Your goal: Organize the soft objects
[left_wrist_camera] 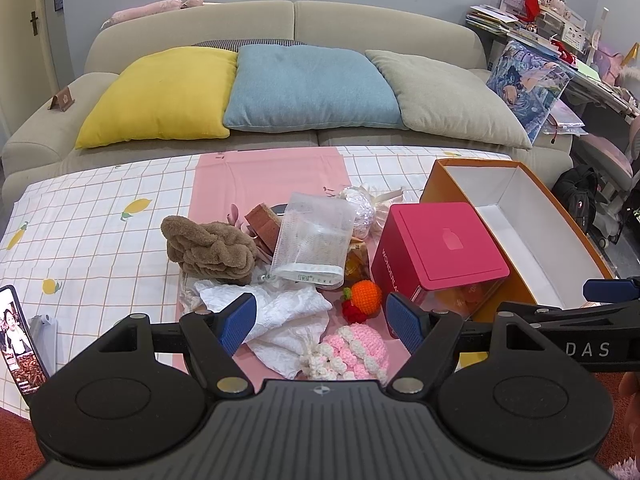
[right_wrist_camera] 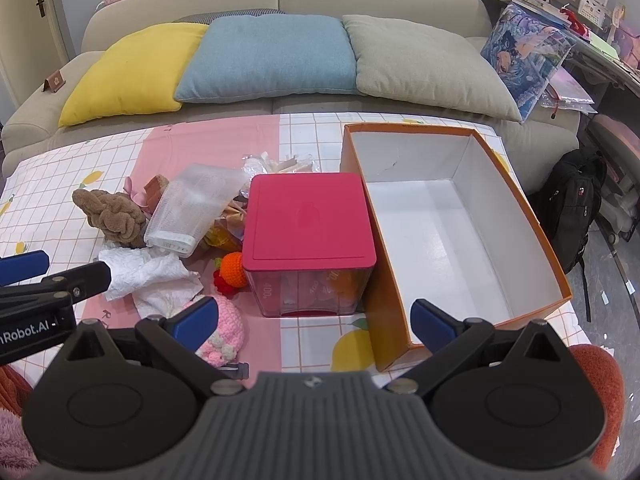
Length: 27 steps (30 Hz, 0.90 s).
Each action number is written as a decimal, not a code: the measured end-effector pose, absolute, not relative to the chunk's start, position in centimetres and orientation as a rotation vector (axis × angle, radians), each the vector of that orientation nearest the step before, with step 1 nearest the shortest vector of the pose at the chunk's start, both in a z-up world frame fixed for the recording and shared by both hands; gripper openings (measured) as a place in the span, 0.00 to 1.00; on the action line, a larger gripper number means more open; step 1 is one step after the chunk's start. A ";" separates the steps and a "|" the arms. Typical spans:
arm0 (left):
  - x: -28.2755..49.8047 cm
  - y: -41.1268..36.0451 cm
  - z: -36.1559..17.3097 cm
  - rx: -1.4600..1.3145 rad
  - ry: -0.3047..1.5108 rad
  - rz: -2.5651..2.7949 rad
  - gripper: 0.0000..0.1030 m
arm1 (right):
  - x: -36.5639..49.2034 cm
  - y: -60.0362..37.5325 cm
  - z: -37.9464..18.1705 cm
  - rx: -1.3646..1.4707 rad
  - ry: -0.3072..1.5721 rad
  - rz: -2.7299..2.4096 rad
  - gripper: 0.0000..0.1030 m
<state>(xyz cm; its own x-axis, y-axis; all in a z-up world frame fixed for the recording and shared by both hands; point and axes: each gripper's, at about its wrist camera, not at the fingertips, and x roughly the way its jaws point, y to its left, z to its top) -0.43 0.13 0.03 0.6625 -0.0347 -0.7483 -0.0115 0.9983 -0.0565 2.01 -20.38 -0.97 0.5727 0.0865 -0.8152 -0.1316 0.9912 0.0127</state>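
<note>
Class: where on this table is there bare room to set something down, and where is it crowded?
Free: inside the orange box, and the checked cloth left of the brown plush. Crowded: the heap between plush and pink-lidded container.

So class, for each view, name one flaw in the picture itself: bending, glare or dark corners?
Left wrist view: fisheye bows the sofa and table edge, and the corners go black. Right wrist view: the same bending, plus a bright glare patch on the white floor of the open box. Both are evenly lit and sharp.

Lidded container [right_wrist_camera: 310, 236] between soft-object pile [right_wrist_camera: 160, 240] and open box [right_wrist_camera: 452, 216]
</note>
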 end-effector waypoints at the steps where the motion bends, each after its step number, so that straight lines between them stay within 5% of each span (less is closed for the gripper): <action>1: -0.4 0.1 0.0 -0.058 0.846 -0.014 0.85 | 2.0 -20.4 -1.0 -0.052 0.953 0.129 0.97; 27: -1.0 1.1 -1.0 -0.033 0.863 -0.083 0.85 | 2.0 -19.6 -1.7 -0.055 0.969 0.160 0.97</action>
<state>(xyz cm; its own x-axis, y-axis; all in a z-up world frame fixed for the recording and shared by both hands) -1.00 1.07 -0.96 0.6468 -0.0864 -0.7577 0.0594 0.9962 -0.0629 2.00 -19.64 -1.72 0.5552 0.1105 -0.8244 -0.1598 0.9868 0.0246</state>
